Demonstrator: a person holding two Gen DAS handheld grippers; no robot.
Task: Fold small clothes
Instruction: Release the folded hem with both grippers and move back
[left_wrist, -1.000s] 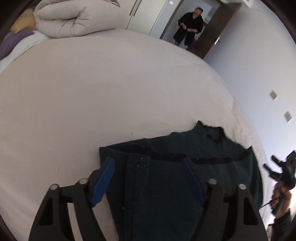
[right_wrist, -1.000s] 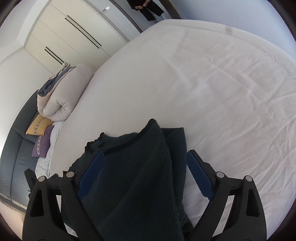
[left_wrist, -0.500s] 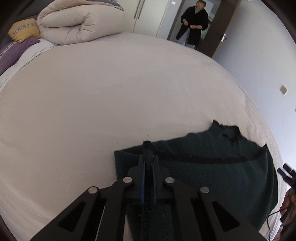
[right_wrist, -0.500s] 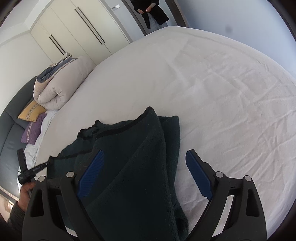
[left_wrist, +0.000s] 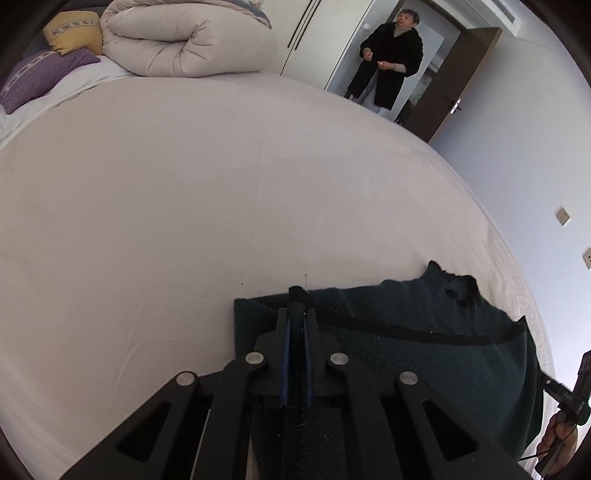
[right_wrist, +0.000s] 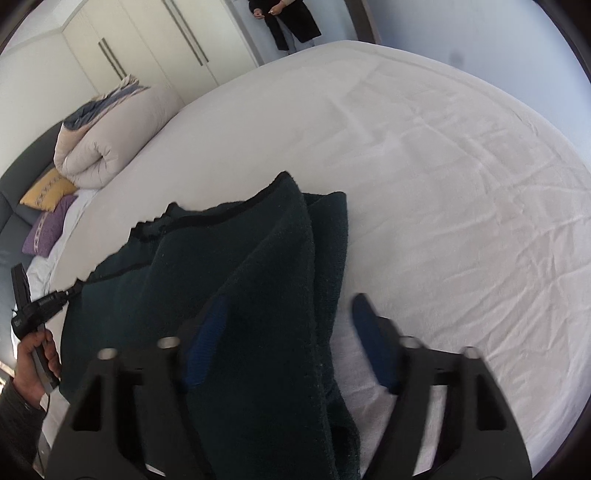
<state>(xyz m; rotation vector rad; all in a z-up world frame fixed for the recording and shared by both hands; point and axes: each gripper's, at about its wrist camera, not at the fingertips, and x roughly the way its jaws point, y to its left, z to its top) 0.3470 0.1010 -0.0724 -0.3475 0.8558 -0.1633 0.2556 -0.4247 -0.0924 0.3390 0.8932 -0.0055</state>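
— The left gripper (left_wrist: 296, 325) was wide apart a moment ago; now it's clamped on the dark green garment (left_wrist: 424, 354) at its hem, near the bed's (left_wrist: 184, 206) foot edge.

— And the right gripper (right_wrist: 291, 332)?

— Closing around a raised fold, pads not yet pressing. The fold can start soon.

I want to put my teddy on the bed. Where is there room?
Most of the white sheet is bare, between the dark green garment and the rolled duvet. It is crowded near the pillows and the garment.
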